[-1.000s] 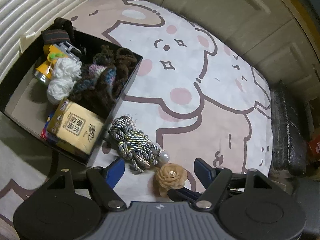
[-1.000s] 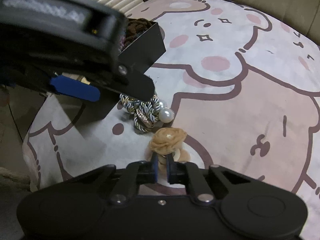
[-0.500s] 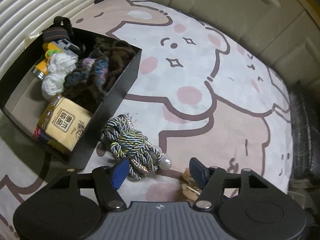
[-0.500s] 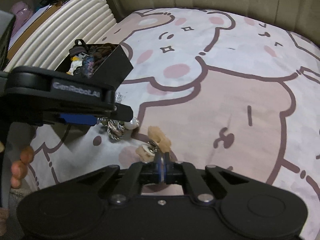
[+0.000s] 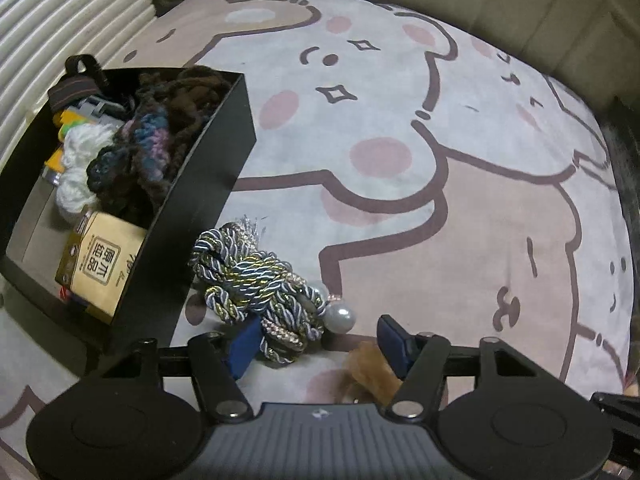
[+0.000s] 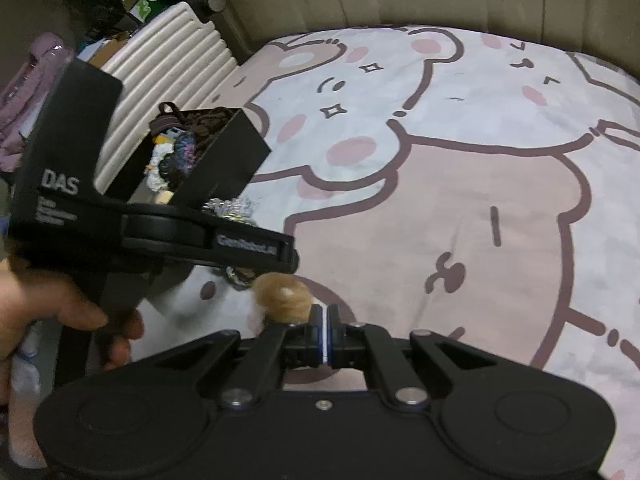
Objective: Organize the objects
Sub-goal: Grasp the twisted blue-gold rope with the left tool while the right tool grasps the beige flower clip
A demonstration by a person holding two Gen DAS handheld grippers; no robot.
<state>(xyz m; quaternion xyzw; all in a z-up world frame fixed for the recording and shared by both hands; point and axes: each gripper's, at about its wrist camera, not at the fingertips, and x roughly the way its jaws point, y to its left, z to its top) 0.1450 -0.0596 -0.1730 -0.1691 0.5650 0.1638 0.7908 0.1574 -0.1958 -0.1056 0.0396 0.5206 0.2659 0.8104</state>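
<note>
Closing now, my left gripper has dropped from 1 second back to straddle the braided cord bundle just beside the black box. My right gripper, pressed together, has lifted the tan fabric flower off the blanket.

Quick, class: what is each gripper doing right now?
Left gripper: closing around the braided cord, not yet gripping.
Right gripper: shut on the tan fabric flower.
</note>
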